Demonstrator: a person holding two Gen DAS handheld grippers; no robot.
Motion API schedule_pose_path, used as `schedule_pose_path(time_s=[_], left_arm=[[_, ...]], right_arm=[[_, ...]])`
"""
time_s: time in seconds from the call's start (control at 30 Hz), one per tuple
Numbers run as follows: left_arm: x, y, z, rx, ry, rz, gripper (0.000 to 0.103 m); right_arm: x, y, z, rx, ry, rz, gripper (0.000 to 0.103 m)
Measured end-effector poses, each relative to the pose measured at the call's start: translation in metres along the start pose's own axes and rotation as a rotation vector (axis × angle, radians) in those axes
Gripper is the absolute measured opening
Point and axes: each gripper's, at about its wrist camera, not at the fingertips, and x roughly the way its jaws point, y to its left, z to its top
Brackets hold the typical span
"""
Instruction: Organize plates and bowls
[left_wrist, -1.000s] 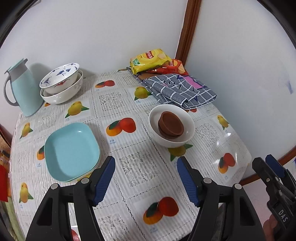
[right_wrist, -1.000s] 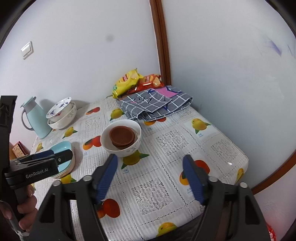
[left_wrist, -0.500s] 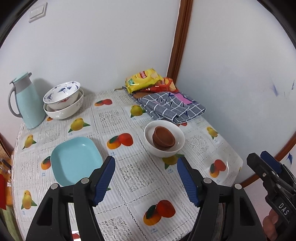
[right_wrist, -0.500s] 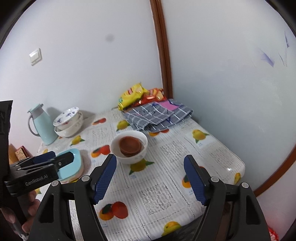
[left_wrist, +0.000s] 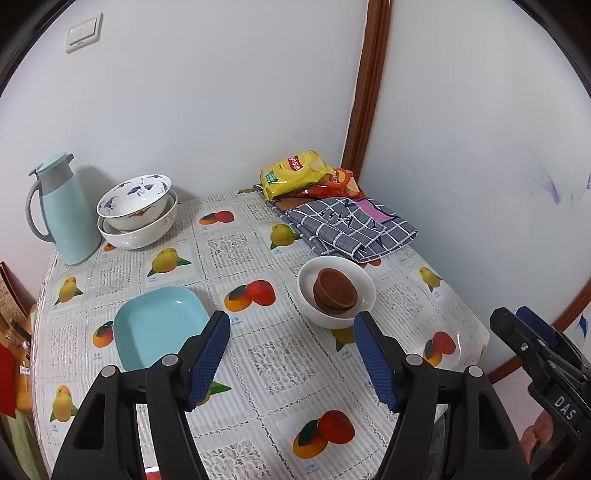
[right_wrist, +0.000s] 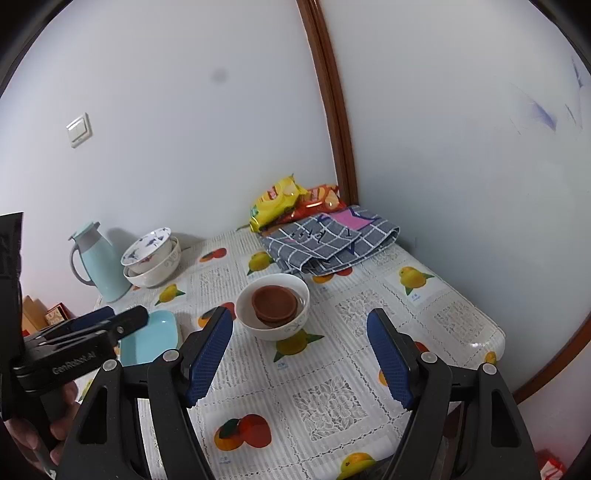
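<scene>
Progress, judged from how things lie: looks near done, maybe done. Crockery sits in three groups, nothing loose on the table (left_wrist: 280, 354).

Group 1, centre-right of left wrist view: white bowl (left_wrist: 360, 284) w/ brown bowls (left_wrist: 334, 291) nested inside; two or so, exact count unclear. Same stack mid-frame in right wrist view.

Group 2, upper left: blue-patterned bowl (left_wrist: 135, 199) sits tilted inside a larger white bowl (left_wrist: 140, 236), just beside the teal jug (left_wrist: 70, 214). Tilt suggests it's not seated flat; poss. something under it, can't tell.

Group 3, lower left: teal square plate (left_wrist: 159, 325), empty. May be more than one stacked; edge not clear enough to say.

What's left, prob.: merge the two bowl groups or square up the tilted bowl, if that's wanted. Plate has no partner visible to stack with.

Grippers: left gripper (left_wrist: 291, 356) has jaws apart, nothing btwn them, hanging above the table's near part, plate at its left finger, white bowl at its right. Right gripper (right_wrist: 299, 354) likewise spread wide & empty, above the cloth, white bowl just beyond.

Non-task stuff, upper right: snack bags (left_wrist: 295, 171) & folded checked cloth (left_wrist: 351, 229) at the wall corner.
</scene>
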Motion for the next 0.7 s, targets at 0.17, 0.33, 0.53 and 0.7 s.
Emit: schedule_pose_path(time_s=[0.17,0.33,0.53,0.7], left_arm=[[0.008,0.003,0.006,-0.004,0.008,0.016,0.068],[0.024,0.01,0.012,-0.036,0.044,0.01,0.068],[0.054,0.016,0.017,-0.005,0.11,0.036,0.068],[0.08,0.027,0.021,-0.068,0.15,0.0,0.068]], right_arm=[[0.017,-0.003,0.004,0.002,0.044,-0.007,0.075],[0.034,-0.004,0.006,-0.03,0.056,-0.041,0.075],[0.062,-0.004,0.008,-0.043,0.096,-0.057,0.075],[0.092,-0.002,0.012,-0.059,0.13,-0.067,0.075]])
